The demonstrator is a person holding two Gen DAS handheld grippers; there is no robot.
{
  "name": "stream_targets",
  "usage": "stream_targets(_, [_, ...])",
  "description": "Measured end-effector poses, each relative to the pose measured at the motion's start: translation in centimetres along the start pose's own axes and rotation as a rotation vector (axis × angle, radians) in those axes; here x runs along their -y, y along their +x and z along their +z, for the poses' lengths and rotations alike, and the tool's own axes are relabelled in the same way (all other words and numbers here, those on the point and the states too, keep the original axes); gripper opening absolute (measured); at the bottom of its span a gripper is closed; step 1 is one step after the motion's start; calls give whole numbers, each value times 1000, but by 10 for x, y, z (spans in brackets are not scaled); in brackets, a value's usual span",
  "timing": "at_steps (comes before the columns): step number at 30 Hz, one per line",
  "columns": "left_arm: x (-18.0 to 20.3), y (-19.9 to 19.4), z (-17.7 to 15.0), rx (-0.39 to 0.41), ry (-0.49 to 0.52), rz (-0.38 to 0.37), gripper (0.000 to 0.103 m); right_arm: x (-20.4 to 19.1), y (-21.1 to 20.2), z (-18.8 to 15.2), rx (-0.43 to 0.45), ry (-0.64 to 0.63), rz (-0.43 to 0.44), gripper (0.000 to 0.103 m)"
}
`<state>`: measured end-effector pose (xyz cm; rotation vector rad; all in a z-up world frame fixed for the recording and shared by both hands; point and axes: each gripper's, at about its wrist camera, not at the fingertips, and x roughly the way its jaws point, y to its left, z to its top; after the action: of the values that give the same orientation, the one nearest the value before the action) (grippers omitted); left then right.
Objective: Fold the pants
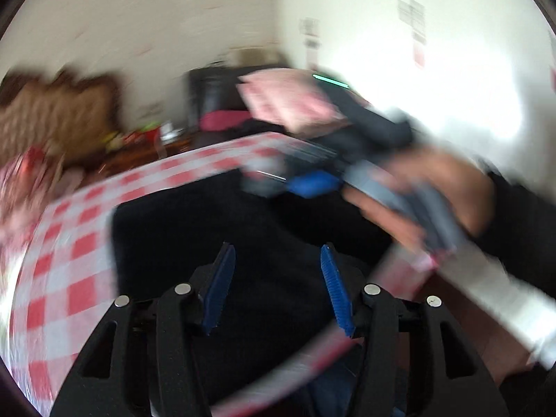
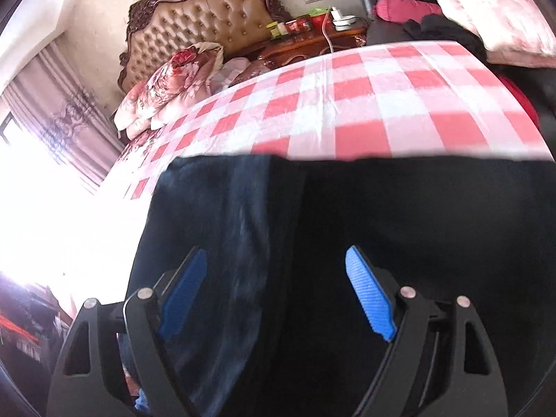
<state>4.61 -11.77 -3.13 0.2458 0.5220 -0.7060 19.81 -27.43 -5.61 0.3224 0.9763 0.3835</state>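
Note:
Dark navy pants (image 2: pixel 347 215) lie folded on a red-and-white checked cloth (image 2: pixel 347 104) on the bed. They also show in the blurred left wrist view (image 1: pixel 243 236). My left gripper (image 1: pixel 276 253) is open just above the pants, with nothing between its blue pads. My right gripper (image 2: pixel 274 260) is open over the pants near their left edge. The right gripper also appears in the left wrist view (image 1: pixel 312 182), held in a hand at the right, blurred by motion.
A tufted brown headboard (image 2: pixel 208 17) and floral bedding (image 2: pixel 173 80) are at the back left. A wooden nightstand (image 2: pixel 312 41) holds small items. Pink pillows (image 2: pixel 486 10) and a dark sofa sit at the right. A bright window is at the left.

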Motion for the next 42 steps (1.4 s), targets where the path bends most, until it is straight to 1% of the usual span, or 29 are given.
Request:
stream_targets(1, [15, 5, -4, -18, 45, -16, 51, 2, 7, 7, -17, 5, 1, 83])
stream_targets(2, [30, 11, -7, -40, 101, -4, 51, 4, 12, 12, -28, 6, 3, 83])
stream_targets(4, [47, 20, -10, -55, 191, 18, 51, 8, 24, 19, -56, 15, 14, 83])
stream_targets(6, [55, 30, -11, -82, 211, 43, 51, 9, 30, 24, -65, 10, 37, 82])
stream_targets(7, [56, 37, -12, -104, 220, 55, 50, 7, 32, 25, -67, 0, 45, 79])
stream_targets(9, [58, 49, -13, -129, 238, 102, 50, 7, 35, 30, -67, -8, 55, 77])
stream_targets(10, [59, 52, -12, -136, 240, 103, 50, 7, 37, 33, -70, -10, 66, 75])
stream_targets(11, [63, 55, -12, -148, 245, 92, 50, 7, 39, 32, -73, -13, 75, 64])
stream_targets(12, [65, 60, -12, -158, 256, 106, 48, 5, 42, 32, -86, -18, 89, 52])
stream_targets(13, [66, 62, -11, -163, 247, 122, 31, 6, 45, 34, -104, -11, 118, 26])
stream_targets(14, [61, 64, -7, -173, 206, 115, 23, 5, 45, 36, -108, 6, 171, 20])
stream_targets(15, [49, 59, -2, -171, 122, 74, 18, 3, 43, 38, -108, 9, 201, 16])
stream_targets(16, [31, 51, 7, -153, 13, 32, 14, -2, 38, 42, -106, 2, 248, 15])
stream_targets(18, [9, 39, 15, -121, -83, 11, 13, -14, 30, 52, -98, -20, 297, 15])
stream_targets(20, [-26, 22, 21, -71, -239, -28, 12, -26, 26, 61, -103, -28, 350, 14])
stream_targets(22, [-54, 6, 23, -24, -372, -46, 12, -36, 26, 71, -118, -20, 411, 14])
stream_targets(24, [-75, -8, 24, 16, -461, -47, 11, -49, 28, 83, -138, -11, 475, 14])
stream_targets(25, [-83, -18, 24, 37, -484, -32, 11, -56, 28, 88, -144, -14, 495, 13])
stream_targets(27, [-92, -35, 25, 63, -496, 15, 11, -77, 31, 100, -163, -6, 555, 13])
stream_targets(29, [-98, -51, 27, 87, -499, 52, 11, -92, 30, 108, -175, -13, 591, 13])
stream_targets(31, [-103, -67, 32, 124, -497, 90, 11, -108, 29, 115, -177, -32, 603, 13])
stream_targets(35, [-106, -95, 39, 159, -451, 147, 11, -128, 27, 121, -192, -33, 637, 13])
stream_targets(39, [-111, -114, 39, 174, -442, 155, 11, -132, 24, 123, -168, -18, 647, 13])
stream_targets(40, [-107, -115, 39, 173, -433, 145, 11, -129, 22, 122, -158, -4, 650, 13])
stream_targets(42, [-99, -111, 44, 169, -410, 81, 11, -110, 20, 117, -145, 47, 653, 13])
